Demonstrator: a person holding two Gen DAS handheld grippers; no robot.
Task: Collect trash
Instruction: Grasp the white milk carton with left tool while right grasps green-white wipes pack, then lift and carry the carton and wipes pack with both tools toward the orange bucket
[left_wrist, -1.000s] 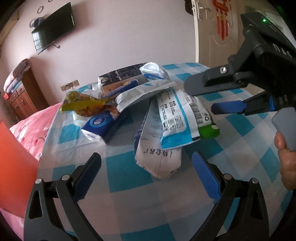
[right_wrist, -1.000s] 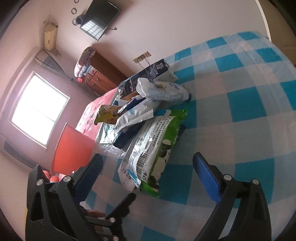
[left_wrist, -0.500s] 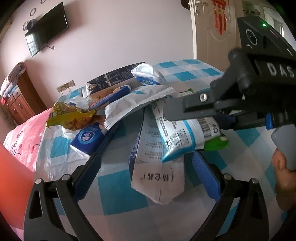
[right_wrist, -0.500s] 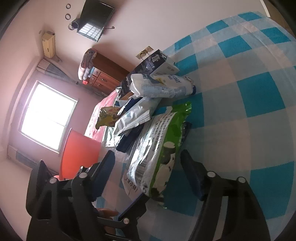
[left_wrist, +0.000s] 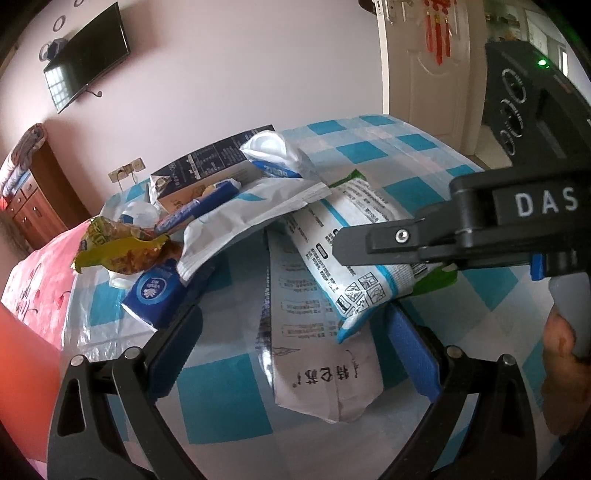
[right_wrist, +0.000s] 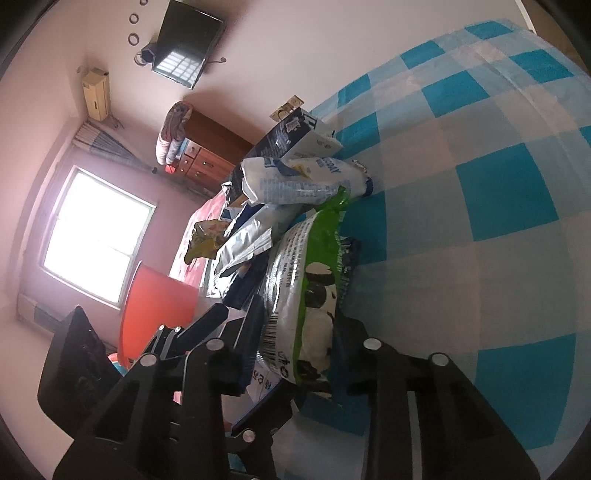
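Note:
A pile of empty wrappers lies on the blue-checked tablecloth (left_wrist: 424, 184). My left gripper (left_wrist: 291, 354) is open around the near end of a white bag with black writing (left_wrist: 317, 373). My right gripper (right_wrist: 299, 332) has its jaws closed against both sides of the green and white snack bag (right_wrist: 314, 280); that bag also shows in the left wrist view (left_wrist: 354, 258), with the right gripper (left_wrist: 461, 240) over it. A yellow wrapper (left_wrist: 118, 251), a blue tissue pack (left_wrist: 155, 291) and a dark carton (left_wrist: 207, 166) lie further back.
An orange bin (right_wrist: 155, 306) stands off the table's left side, also seen in the left wrist view (left_wrist: 22, 362). A bed with pink cover (left_wrist: 33, 273), a wooden dresser (left_wrist: 33, 199) and a white door (left_wrist: 424, 55) lie beyond the table.
Both grippers moved in toward the pile. The right gripper went from wide open to closed on the green and white bag. The left gripper now straddles the white bag.

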